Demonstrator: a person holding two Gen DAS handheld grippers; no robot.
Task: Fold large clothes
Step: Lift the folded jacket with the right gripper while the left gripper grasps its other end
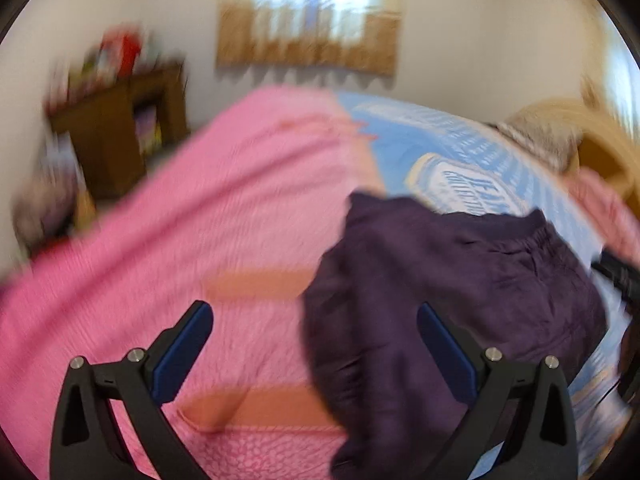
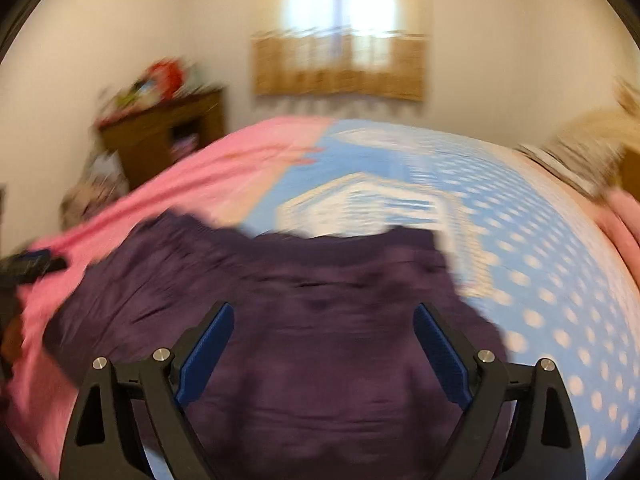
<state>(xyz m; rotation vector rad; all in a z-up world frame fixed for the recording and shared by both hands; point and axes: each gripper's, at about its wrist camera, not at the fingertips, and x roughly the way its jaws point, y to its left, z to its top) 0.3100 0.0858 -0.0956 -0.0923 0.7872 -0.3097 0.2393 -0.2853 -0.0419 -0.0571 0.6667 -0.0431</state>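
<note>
dark purple crinkled fabric garment lying bunched on pink and blue bedspread, partly folded at best. left gripper and right gripper both spread wide, empty. flattening, final folds outstanding.

left gripper: jaws wide, empty | right gripper: jaws wide, empty (both angled down)

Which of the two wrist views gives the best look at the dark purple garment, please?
The right wrist view: the purple garment fills the middle, spread wide across the bed. The left wrist view shows it off to the right, partly hidden behind a finger.
</note>
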